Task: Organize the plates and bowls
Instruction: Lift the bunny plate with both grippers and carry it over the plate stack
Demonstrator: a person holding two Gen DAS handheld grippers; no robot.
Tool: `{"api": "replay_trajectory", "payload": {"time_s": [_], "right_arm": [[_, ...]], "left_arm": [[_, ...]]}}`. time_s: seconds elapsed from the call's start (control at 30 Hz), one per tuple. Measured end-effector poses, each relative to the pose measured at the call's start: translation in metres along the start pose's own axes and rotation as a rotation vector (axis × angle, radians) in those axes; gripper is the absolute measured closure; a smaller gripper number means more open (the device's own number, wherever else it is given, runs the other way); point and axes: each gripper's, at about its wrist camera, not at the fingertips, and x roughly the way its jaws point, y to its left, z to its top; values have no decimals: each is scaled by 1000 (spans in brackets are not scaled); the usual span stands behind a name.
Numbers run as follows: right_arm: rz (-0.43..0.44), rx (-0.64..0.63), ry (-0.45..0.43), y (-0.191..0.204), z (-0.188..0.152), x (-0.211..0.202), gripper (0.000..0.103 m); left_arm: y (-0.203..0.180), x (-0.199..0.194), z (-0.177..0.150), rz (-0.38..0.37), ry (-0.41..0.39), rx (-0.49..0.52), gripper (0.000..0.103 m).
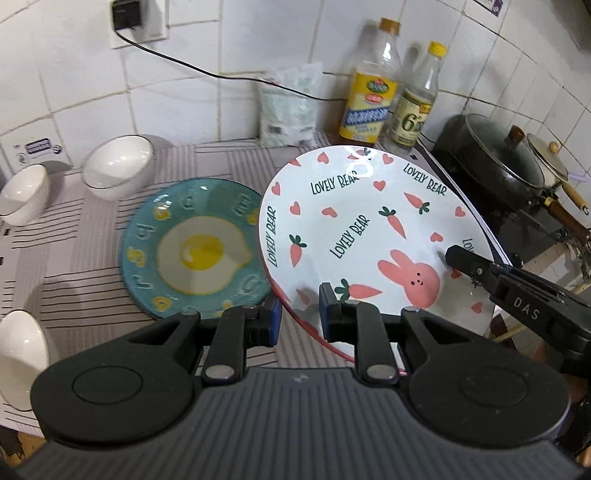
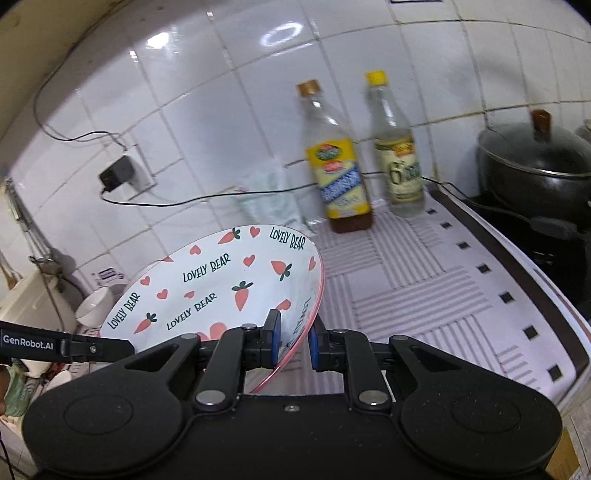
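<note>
Here both tongs, left (image 1: 301, 314) and right (image 2: 293, 341), pinch the near rim of the tilted bear plate (image 1: 369, 229), while the egg plate (image 1: 195, 251) lies flat on the table at its lower left, nearer the left tongs.

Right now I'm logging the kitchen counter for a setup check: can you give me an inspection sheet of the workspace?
Surface: striped mat covers the counter.
Job's things: Lovely Bear plate held tilted off the mat; egg plate lying flat beside it; white bowls at the left, toward the wall.
Clutter: two bottles and a plastic bag by the wall.
Grippers: left hand-held gripper and right hand-held gripper each shut on the Lovely Bear plate's rim.
Cables: black cable runs from a wall plug behind the bottles.
Surroundings: tiled wall; lidded black pot on the stove at the right.
</note>
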Motion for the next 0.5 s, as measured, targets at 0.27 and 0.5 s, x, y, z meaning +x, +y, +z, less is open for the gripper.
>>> {"api": "replay_trajectory", "payload": {"time_s": [0.27,0.5], "right_arm": [[40,-35,12,29,3,13,83],[91,-74,49,47,1,33,83]], "left_arm": [[26,-9,-5,35,-8,-41,83],[53,-11,-12,80,-8,-78,83]]}}
